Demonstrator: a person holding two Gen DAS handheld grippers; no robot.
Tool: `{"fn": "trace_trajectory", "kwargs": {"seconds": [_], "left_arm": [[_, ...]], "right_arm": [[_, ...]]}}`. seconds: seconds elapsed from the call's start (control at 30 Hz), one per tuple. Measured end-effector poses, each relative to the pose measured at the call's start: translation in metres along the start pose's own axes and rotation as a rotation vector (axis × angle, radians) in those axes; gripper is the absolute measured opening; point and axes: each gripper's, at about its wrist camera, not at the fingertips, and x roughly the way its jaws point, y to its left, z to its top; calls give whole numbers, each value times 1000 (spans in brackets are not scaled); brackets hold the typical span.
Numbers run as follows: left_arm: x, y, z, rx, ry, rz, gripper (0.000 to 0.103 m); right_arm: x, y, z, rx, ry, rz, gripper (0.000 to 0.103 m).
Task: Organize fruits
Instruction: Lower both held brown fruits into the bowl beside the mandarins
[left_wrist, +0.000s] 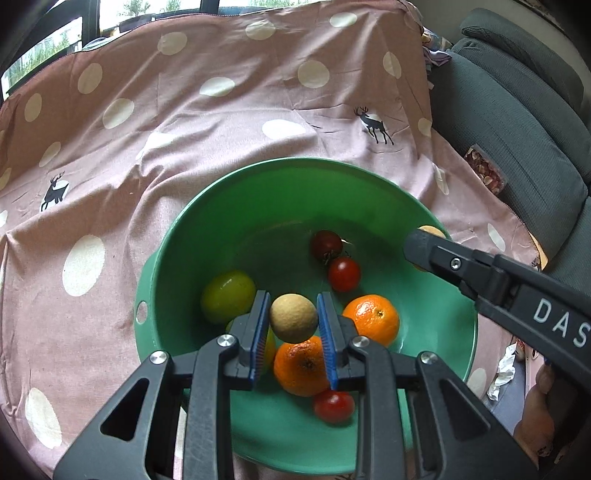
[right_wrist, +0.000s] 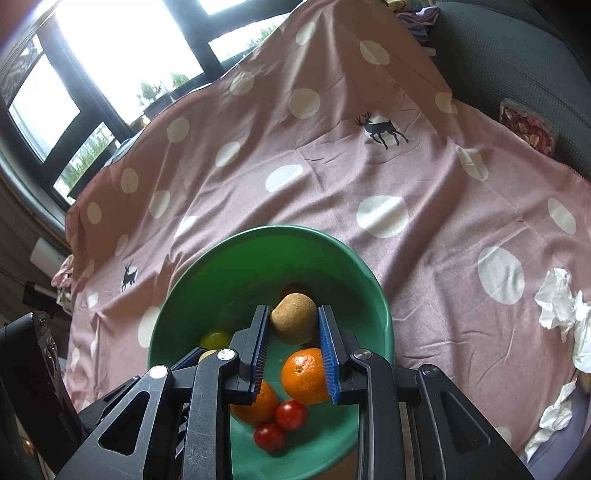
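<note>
A green bowl (left_wrist: 436, 314) sits on a pink dotted cloth and holds two oranges (left_wrist: 373, 319), three cherry tomatoes (left_wrist: 343, 274) and a green fruit (left_wrist: 227, 301). My left gripper (left_wrist: 293, 321) is shut on a small tan round fruit (left_wrist: 293, 318) above the bowl. My right gripper (right_wrist: 293, 325) is shut on a tan-brown round fruit (right_wrist: 294, 318) above the bowl (right_wrist: 373, 295). The right gripper's finger also shows in the left wrist view (left_wrist: 436, 251) over the bowl's right rim. Oranges (right_wrist: 304, 374) and tomatoes (right_wrist: 291, 414) lie below it.
The pink cloth (left_wrist: 221, 147) with white dots and deer covers the surface. A grey sofa (left_wrist: 517, 110) stands to the right with a packet (left_wrist: 487, 170) on it. Crumpled white tissues (right_wrist: 565, 306) lie on the cloth at the right. Windows (right_wrist: 110, 55) are behind.
</note>
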Motion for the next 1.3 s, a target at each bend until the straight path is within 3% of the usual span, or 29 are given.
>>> {"fn": "trace_trajectory", "kwargs": {"seconds": [1.3], "left_arm": [[20, -5, 3, 7, 17, -12, 26]], "right_arm": [[17, -7, -2, -1, 56, -47, 28]]}}
